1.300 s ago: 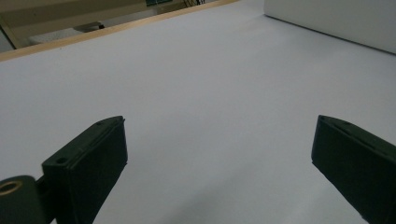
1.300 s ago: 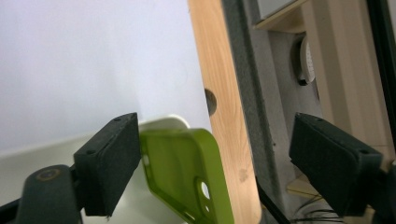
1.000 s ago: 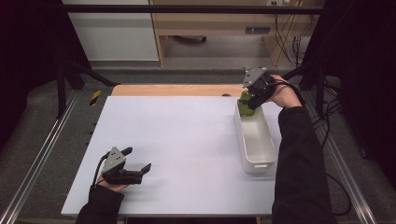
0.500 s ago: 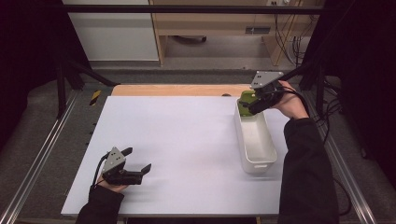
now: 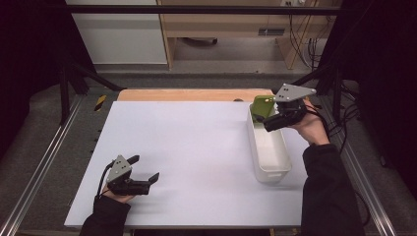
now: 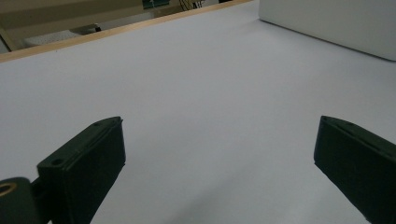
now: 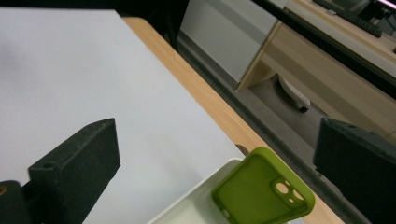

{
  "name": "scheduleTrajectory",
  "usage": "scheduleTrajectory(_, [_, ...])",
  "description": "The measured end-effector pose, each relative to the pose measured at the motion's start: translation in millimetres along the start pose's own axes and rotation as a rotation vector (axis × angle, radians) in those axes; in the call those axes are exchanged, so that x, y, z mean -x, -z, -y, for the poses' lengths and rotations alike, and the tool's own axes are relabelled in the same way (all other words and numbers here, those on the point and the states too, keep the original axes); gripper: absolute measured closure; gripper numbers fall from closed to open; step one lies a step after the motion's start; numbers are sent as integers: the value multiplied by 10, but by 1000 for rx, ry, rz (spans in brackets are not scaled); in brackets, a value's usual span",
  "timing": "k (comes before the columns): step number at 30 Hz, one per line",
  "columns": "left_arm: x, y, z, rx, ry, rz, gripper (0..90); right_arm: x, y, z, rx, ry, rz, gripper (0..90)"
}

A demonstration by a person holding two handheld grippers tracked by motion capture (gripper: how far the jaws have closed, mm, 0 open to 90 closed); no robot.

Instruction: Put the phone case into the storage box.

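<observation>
Right gripper [image 5: 263, 119] jaws wide apart, just been opening, nothing between pads. Green phone case [image 7: 262, 191] just ahead of its jaws, free of them, leaning tilted on far end of white bin [image 5: 269, 157]; camera cutouts visible. Left gripper [image 5: 143, 169] wide open, empty, low over white table [image 5: 187, 147].

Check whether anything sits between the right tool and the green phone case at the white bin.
Nothing visible does. The green phone case leans at the far end of the white bin, and the right tool, whose jaws have just been opening, stands open right by it with only open air between.
</observation>
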State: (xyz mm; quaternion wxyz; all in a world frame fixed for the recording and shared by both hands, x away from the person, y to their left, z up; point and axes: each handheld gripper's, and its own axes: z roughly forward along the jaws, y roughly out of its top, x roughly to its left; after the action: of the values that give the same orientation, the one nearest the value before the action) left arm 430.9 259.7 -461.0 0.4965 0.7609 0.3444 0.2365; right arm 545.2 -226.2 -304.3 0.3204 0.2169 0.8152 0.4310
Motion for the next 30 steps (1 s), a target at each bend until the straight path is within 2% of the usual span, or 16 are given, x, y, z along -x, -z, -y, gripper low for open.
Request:
scheduleTrajectory(15, [3,42,-20,33,-1,8,12,-283,321,280,170,-149,39,5])
scheduleTrajectory(26, [11,74,-35,63,-6,22,9,-540,444,693,223,-252,48,5])
scheduleTrajectory(30, [13,77,-37,70,-7,26,8,-608,486,850,232,-277,69,5])
